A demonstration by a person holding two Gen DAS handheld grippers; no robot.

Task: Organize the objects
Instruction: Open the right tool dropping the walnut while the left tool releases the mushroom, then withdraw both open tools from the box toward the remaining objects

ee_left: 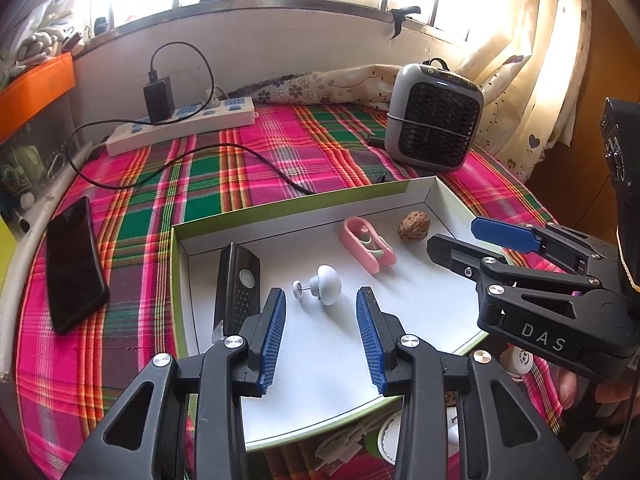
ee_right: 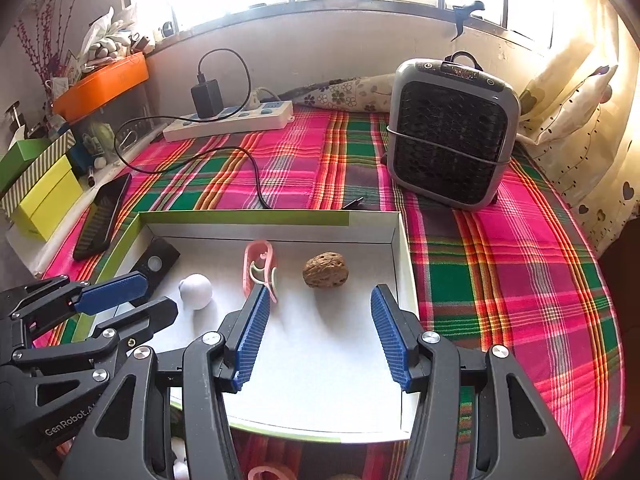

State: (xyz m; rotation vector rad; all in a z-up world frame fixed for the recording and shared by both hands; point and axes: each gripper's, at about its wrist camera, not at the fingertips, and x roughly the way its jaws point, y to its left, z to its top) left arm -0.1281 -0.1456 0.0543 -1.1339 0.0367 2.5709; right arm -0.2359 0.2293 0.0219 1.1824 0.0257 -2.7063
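1. Shallow white box (ee_left: 434, 190) with green rim, lying on the plaid cloth (ee_left: 256, 152). From left to right it holds a black remote-like bar (ee_left: 236, 280), a white knob (ee_left: 326, 282), a pink clip (ee_left: 368, 248) and a walnut (ee_left: 414, 227), all lying apart.
2. Left gripper (ee_left: 320, 332): angled downward over the near part of the box, blue pads spread, nothing between them.
3. Right gripper (ee_right: 316, 332): same downward tilt, just right of the left one, jaws spread and empty.
4. Left view alone shows the black phone (ee_left: 74, 264) fully; right view alone shows yellow-green boxes (ee_right: 44, 196) at far left.
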